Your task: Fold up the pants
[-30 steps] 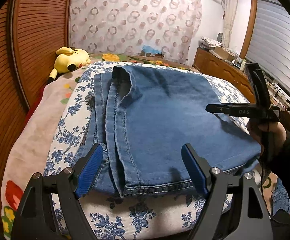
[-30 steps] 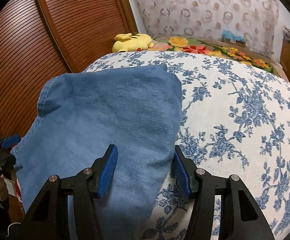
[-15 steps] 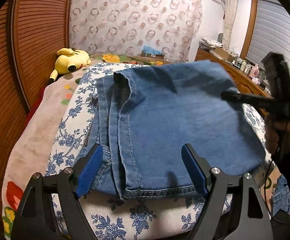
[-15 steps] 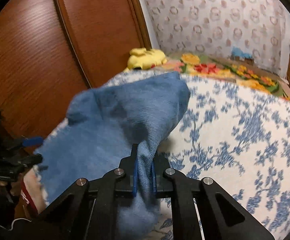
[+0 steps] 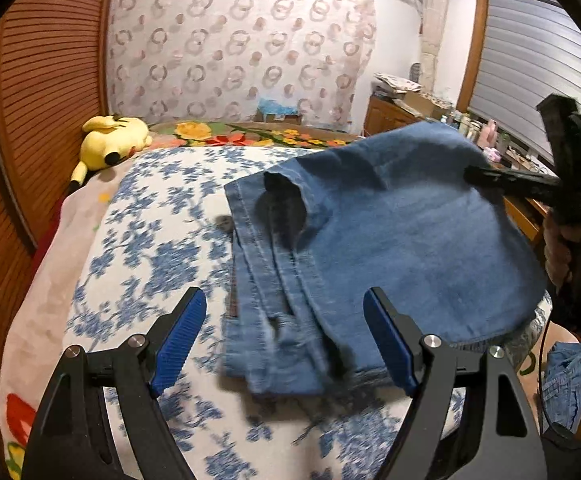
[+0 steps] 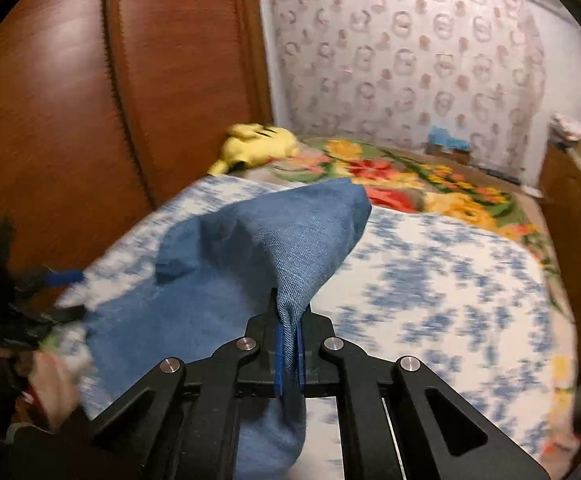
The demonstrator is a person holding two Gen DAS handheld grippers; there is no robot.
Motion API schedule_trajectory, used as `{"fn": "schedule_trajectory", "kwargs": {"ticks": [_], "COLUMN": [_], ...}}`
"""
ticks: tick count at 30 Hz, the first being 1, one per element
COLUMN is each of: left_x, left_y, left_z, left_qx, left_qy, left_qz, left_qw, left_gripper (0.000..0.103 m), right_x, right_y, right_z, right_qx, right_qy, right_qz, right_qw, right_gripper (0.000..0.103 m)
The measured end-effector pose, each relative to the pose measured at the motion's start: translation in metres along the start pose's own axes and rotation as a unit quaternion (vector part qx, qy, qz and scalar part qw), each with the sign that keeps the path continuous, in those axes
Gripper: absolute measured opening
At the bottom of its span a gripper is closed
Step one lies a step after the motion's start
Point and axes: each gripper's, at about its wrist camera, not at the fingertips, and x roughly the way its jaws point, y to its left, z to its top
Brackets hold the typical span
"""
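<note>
Since a second ago the right tongs [image 6: 288, 354] have clamped the folded blue denim pants [image 5: 390, 240] and lifted that edge off the blue-flowered bed [image 5: 162, 248] — left tongs [image 5: 286, 344] wide apart — so the thin pinch could slip, dropping the fold crooked.

Matt blue woven denim pants [image 5: 390, 240] (stitched seams), soft white-and-blue floral cotton bedspread [image 5: 162, 240], glossy reddish-brown slatted wooden wardrobe [image 6: 70, 120].

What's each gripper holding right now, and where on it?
The right gripper is shut on the jeans, pinching the fabric at their raised right edge. The left gripper is open, holding nothing.
</note>
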Motion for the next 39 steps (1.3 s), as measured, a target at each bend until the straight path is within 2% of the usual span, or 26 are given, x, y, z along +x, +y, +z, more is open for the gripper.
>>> {"fn": "schedule_trajectory", "kwargs": {"ticks": [2,6,11,14,15,16,18,30,39], "left_x": [0.003,0.009,0.016,0.019,0.021,0.022,0.024,0.035,0.039], "left_y": [-0.007,-0.018,-0.031,-0.036,-0.038,-0.039,-0.041,-0.066,-0.086], "left_z": [0.002,0.004,0.006,0.007,0.007,0.008,0.008,0.005,0.002], "left_qx": [0.004,0.013,0.02,0.021,0.021,0.021,0.02,0.035,0.057], "left_qy": [0.001,0.005,0.008,0.009,0.01,0.01,0.012,0.021,0.027], "left_qz": [-0.006,-0.014,-0.023,-0.025,-0.025,-0.025,-0.026,-0.029,-0.033], "left_qw": [1.0,0.9998,0.9995,0.9994,0.9994,0.9994,0.9994,0.9987,0.9974], "left_gripper": [0.082,0.082,0.082,0.082,0.082,0.082,0.082,0.082,0.082], "right_x": [0.005,0.004,0.017,0.024,0.027,0.026,0.022,-0.022,-0.024], "right_y": [-0.016,-0.039,-0.054,-0.052,-0.051,-0.051,-0.052,-0.034,-0.037], "right_z": [-0.005,-0.007,-0.019,-0.022,-0.02,-0.025,-0.027,-0.07,-0.089], "right_qx": [0.005,0.015,0.051,0.055,0.055,0.058,0.065,0.106,0.138], "right_qy": [0.014,0.013,0.033,0.043,0.045,0.045,0.045,0.05,0.065], "right_qz": [-0.017,-0.049,-0.051,-0.066,-0.065,-0.06,-0.054,-0.049,-0.047], "right_qw": [1.0,0.999,0.997,0.995,0.995,0.995,0.995,0.992,0.987], "right_gripper": [0.004,0.004,0.005,0.017,0.025,0.038,0.05,0.05,0.051]}}
